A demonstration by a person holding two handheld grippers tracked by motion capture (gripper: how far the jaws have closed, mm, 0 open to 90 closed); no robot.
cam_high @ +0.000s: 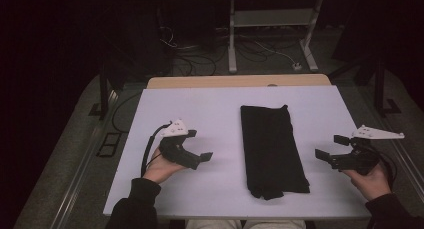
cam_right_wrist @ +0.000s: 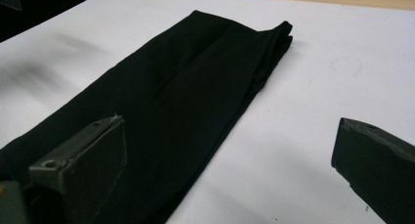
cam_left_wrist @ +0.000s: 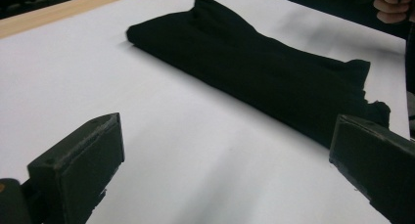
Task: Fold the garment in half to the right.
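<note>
High view: a black folded cloth (cam_high: pixel 272 149) lies flat as a long strip on the white table (cam_high: pixel 210 109), right of centre, its length running away from the person. Left gripper (cam_high: pixel 199 145) sits just left of it, jaws spread wide with nothing between them – the right gripper (cam_high: pixel 331 146) hangs off the cloth's right edge, jaws likewise apart, both apart from the fabric

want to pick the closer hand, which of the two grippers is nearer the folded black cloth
The left gripper: its open jaws sit a shorter gap from the folded black cloth than those of the right gripper, judging by the high view.
</note>
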